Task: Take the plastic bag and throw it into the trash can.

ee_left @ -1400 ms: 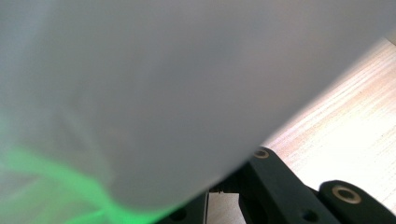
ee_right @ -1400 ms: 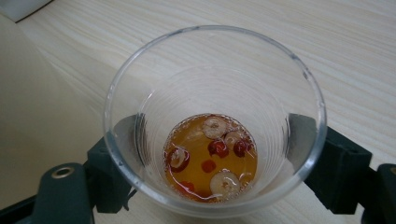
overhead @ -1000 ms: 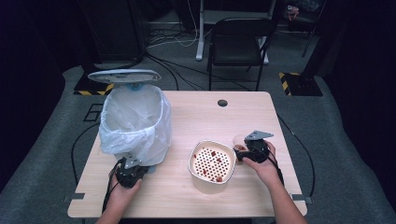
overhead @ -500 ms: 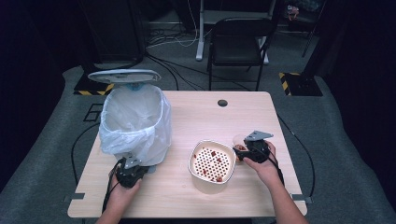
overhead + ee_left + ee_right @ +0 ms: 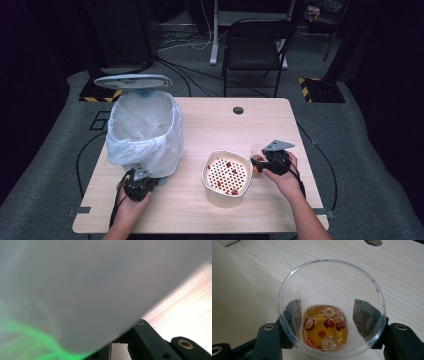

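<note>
My right gripper (image 5: pixel 260 162) (image 5: pixel 328 312) has a clear plastic cup (image 5: pixel 332 285) (image 5: pixel 257 156) between its jaws, right of the bowl. Its jaws have just been closing, and both pads now press on the cup's wall. In the cup lies amber liquid with red and pale slices (image 5: pixel 324 326). A white bowl (image 5: pixel 206 170) with a perforated insert and a few red bits stands at the table's front middle. My left gripper (image 5: pixel 139 176) (image 5: pixel 117 345) rests shut at the foot of the bin (image 5: pixel 145 130), under its white plastic bag (image 5: pixel 87 290).
The bin's lid (image 5: pixel 132 81) stands raised behind it at the table's left. A round cable hole (image 5: pixel 238 110) (image 5: pixel 373 242) sits near the far edge. A black chair (image 5: pixel 255 45) stands beyond the table. Cables trail off both sides.
</note>
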A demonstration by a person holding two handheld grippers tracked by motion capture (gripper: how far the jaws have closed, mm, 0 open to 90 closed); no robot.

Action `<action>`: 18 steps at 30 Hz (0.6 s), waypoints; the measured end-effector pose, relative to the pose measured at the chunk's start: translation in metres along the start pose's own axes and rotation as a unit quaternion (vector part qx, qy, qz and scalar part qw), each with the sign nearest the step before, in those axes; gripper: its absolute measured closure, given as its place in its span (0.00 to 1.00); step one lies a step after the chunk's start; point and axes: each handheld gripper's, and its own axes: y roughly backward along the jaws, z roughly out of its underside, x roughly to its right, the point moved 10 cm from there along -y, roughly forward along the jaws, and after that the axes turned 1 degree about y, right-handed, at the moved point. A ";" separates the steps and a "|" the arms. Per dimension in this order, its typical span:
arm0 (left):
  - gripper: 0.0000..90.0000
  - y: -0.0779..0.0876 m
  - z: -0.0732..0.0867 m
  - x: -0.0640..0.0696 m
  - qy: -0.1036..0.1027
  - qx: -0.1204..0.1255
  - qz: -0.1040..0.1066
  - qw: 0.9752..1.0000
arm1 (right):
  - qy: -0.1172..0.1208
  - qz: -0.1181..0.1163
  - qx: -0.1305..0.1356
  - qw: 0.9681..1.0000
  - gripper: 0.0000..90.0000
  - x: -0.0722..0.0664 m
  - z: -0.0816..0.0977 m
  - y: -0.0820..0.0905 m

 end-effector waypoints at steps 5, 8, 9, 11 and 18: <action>1.00 0.000 0.000 0.000 -0.005 0.000 0.003 1.000 | 0.008 -0.001 -0.001 1.000 0.45 0.000 -0.001 0.004; 1.00 0.000 0.000 0.000 0.000 0.000 0.000 1.000 | 0.014 0.000 0.000 1.000 0.45 0.000 -0.004 0.007; 1.00 0.000 0.000 0.000 -0.002 0.000 0.000 1.000 | 0.014 -0.001 0.001 1.000 0.45 0.000 -0.005 0.009; 1.00 0.000 0.000 0.000 0.001 0.000 0.000 1.000 | 0.022 -0.006 0.004 1.000 0.45 -0.001 -0.008 0.011; 1.00 0.000 0.000 0.000 -0.004 0.000 0.003 1.000 | 0.039 -0.017 0.001 0.999 0.45 -0.001 -0.017 0.017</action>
